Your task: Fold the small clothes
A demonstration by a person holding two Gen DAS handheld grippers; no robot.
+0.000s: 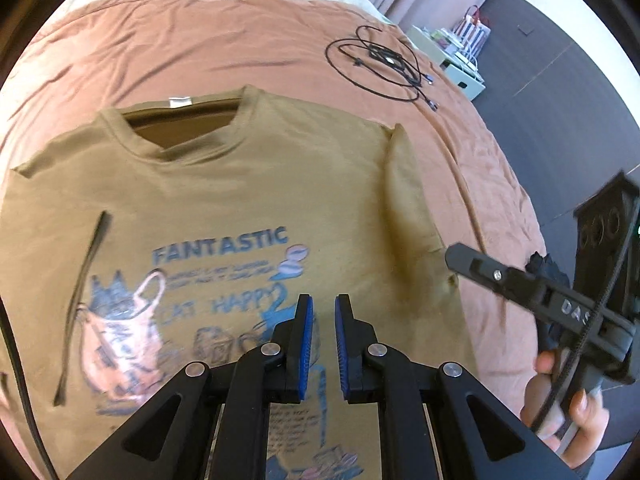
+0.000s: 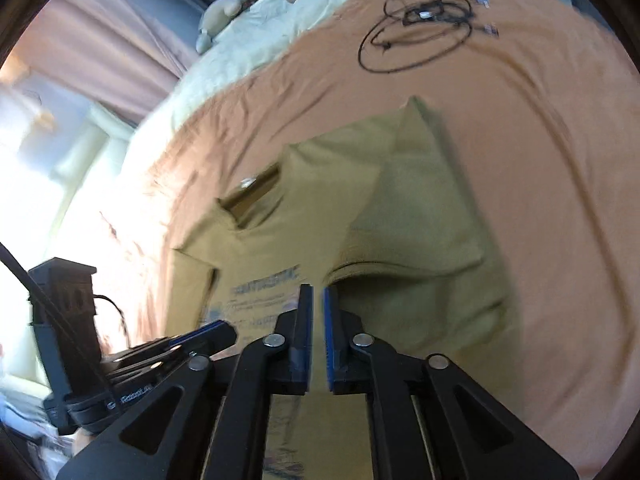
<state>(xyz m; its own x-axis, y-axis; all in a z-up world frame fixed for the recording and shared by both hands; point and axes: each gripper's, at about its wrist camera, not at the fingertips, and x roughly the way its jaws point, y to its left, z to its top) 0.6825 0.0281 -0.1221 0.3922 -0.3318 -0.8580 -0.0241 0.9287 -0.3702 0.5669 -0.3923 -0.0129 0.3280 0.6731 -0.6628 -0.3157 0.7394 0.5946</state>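
Note:
An olive-brown T-shirt (image 1: 248, 184) with a blue "FANTASTIC" cat print lies face up on the salmon bedspread (image 1: 200, 48). Its right sleeve (image 1: 404, 200) is folded inward over the body. My left gripper (image 1: 323, 308) hovers over the print, jaws slightly apart and empty. My right gripper (image 1: 456, 258) shows at the right edge of the left wrist view, by the folded sleeve. In the right wrist view the right gripper (image 2: 318, 296) has its jaws nearly closed with nothing between them, above the shirt (image 2: 320, 208) near the folded sleeve (image 2: 416, 208). The left gripper (image 2: 224, 330) shows at lower left.
A coiled black cable (image 1: 380, 64) lies on the bedspread beyond the shirt, also in the right wrist view (image 2: 420, 20). A cream quilt (image 2: 280, 12) with soft toys is at the far end. The bed's edge and dark floor (image 1: 560, 92) with boxes are at right.

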